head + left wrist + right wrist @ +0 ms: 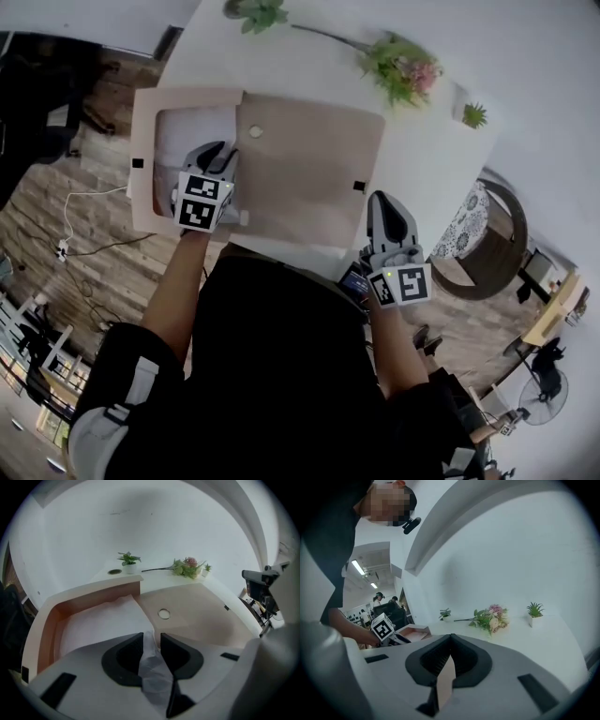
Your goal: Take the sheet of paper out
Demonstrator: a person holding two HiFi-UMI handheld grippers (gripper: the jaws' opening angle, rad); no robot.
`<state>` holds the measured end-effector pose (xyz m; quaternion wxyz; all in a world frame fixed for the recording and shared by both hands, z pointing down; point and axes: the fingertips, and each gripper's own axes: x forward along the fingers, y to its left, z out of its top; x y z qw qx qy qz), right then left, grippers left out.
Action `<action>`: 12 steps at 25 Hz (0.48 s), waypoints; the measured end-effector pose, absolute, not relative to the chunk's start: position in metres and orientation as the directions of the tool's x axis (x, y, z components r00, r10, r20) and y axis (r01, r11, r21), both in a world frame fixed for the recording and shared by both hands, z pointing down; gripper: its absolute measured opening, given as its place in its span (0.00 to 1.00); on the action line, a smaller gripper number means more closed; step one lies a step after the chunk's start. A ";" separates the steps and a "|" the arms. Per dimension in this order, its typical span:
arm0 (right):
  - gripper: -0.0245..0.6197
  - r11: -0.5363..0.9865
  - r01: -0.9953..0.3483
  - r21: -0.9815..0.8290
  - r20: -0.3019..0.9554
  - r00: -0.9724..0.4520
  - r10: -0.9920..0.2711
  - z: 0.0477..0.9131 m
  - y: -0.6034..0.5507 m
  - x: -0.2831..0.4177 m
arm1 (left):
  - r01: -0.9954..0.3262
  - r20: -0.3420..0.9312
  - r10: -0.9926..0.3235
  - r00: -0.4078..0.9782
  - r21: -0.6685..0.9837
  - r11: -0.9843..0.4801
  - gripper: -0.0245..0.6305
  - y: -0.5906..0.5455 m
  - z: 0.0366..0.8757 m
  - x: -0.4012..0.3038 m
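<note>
A tan envelope (pixel 309 169) lies on the white table (pixel 422 159), its flap (pixel 142 159) folded open to the left. A white sheet of paper (pixel 187 131) shows in the open mouth. My left gripper (pixel 218 156) is over that mouth, shut on a crumpled fold of the sheet (pixel 151 660); the rest of the sheet (pixel 98 620) lies flat inside the envelope (pixel 197 616). My right gripper (pixel 380 202) is at the envelope's right near edge, shut on a tan strip of the envelope (pixel 446 679). The left gripper's marker cube (pixel 382 626) shows in the right gripper view.
A flower spray (pixel 403 66) and two small potted plants (pixel 261 13) (pixel 474 114) stand along the table's far side by the wall. The table's near edge runs just below both grippers. A round seat (pixel 487 239) stands on the floor to the right.
</note>
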<state>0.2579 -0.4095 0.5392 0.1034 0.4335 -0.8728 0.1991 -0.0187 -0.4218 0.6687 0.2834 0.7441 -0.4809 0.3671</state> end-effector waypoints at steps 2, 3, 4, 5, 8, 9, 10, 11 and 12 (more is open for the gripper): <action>0.05 0.541 -0.796 -0.272 0.353 -0.606 -0.713 0.544 -0.413 0.261 | -0.928 0.824 -0.507 0.254 0.061 -0.366 0.17 -0.423 0.671 -0.020; 0.05 0.538 -0.796 -0.278 0.355 -0.606 -0.712 0.547 -0.414 0.262 | -0.930 0.825 -0.507 0.249 0.059 -0.361 0.15 -0.424 0.671 -0.021; 0.05 0.536 -0.796 -0.282 0.356 -0.605 -0.712 0.548 -0.414 0.263 | -0.931 0.828 -0.505 0.245 0.056 -0.360 0.15 -0.423 0.671 -0.021; 0.05 0.533 -0.797 -0.285 0.356 -0.604 -0.713 0.549 -0.414 0.264 | -0.931 0.830 -0.503 0.242 0.052 -0.362 0.14 -0.423 0.672 -0.021; 0.05 0.525 -0.801 -0.287 0.354 -0.598 -0.720 0.550 -0.417 0.269 | -0.925 0.828 -0.501 0.253 0.055 -0.376 0.06 -0.425 0.670 -0.015; 0.05 0.521 -0.804 -0.286 0.353 -0.594 -0.723 0.551 -0.417 0.271 | -0.922 0.824 -0.501 0.265 0.064 -0.381 0.05 -0.426 0.668 -0.011; 0.05 0.516 -0.808 -0.285 0.353 -0.589 -0.727 0.551 -0.416 0.273 | -0.919 0.819 -0.501 0.279 0.076 -0.388 0.05 -0.427 0.667 -0.006; 0.05 0.509 -0.812 -0.284 0.353 -0.583 -0.732 0.551 -0.415 0.276 | -0.914 0.813 -0.500 0.299 0.094 -0.394 0.05 -0.428 0.665 0.001; 0.05 0.502 -0.817 -0.285 0.354 -0.576 -0.737 0.551 -0.413 0.278 | -0.909 0.803 -0.499 0.325 0.121 -0.398 0.05 -0.429 0.662 0.008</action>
